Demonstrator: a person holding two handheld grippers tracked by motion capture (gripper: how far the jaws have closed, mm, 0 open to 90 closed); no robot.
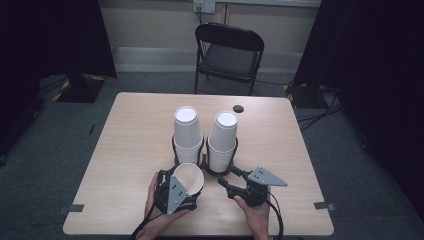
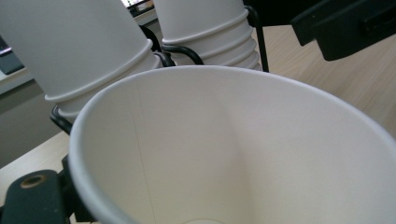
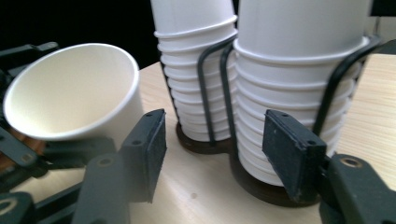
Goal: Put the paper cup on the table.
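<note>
At the near edge of the table the left gripper carries a single paper cup. The cup is tipped, mouth facing up and toward 1 o'clock, and its long axis runs from the gripper body toward the two stacks. The jaws pinch the cup low on its wall (the contact itself is hidden under the cup in the high view, and in the left gripper view the cup's rim covers it).

The right gripper has jaws spread with nothing between them. In the right gripper view its two pads stand apart, pointing at the base of the right stack.

The governing relation: from the held cup, the left stack lies at 12 o'clock, just beyond it, and the right stack lies at about 1 o'clock. Both are inverted, bases up, each in a black wire holder. The left hand is nearer the left stack, the right hand nearer the right one. My judgement is that the freed cup must travel away from the stacks, and the right gripper is placed to steady or take from its own stack.

Unclear: the count of cups in either stack, and whether the right gripper's far jaw touches the holder ring. The person's forearms are cut off at the bottom edge.
</note>
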